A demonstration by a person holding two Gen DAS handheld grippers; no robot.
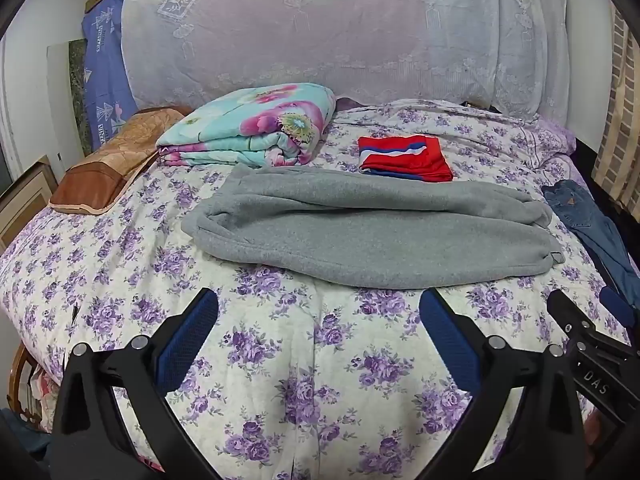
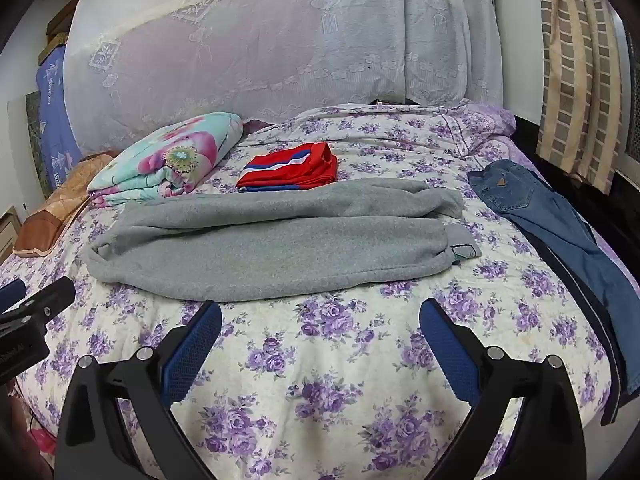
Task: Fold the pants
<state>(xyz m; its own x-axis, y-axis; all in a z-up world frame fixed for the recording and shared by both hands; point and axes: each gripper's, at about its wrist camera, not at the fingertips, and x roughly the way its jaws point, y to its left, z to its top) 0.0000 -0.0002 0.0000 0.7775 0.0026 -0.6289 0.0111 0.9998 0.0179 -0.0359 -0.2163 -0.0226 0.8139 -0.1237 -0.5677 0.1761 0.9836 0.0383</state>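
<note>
Grey fleece pants (image 1: 372,232) lie across the middle of the bed, folded lengthwise, one leg on the other, cuffs at the right; they also show in the right wrist view (image 2: 272,240). My left gripper (image 1: 318,304) is open and empty, above the floral bedspread just in front of the pants' near edge. My right gripper (image 2: 320,312) is open and empty, likewise short of the near edge. The right gripper shows at the right edge of the left wrist view (image 1: 592,340), the left gripper at the left edge of the right wrist view (image 2: 36,308).
Folded red, white and blue shorts (image 1: 404,158) lie behind the pants. A folded floral quilt (image 1: 256,128) and a brown pillow (image 1: 108,164) sit at the back left. Blue jeans (image 2: 560,224) lie along the bed's right edge. A lace-covered headboard (image 1: 320,28) stands behind.
</note>
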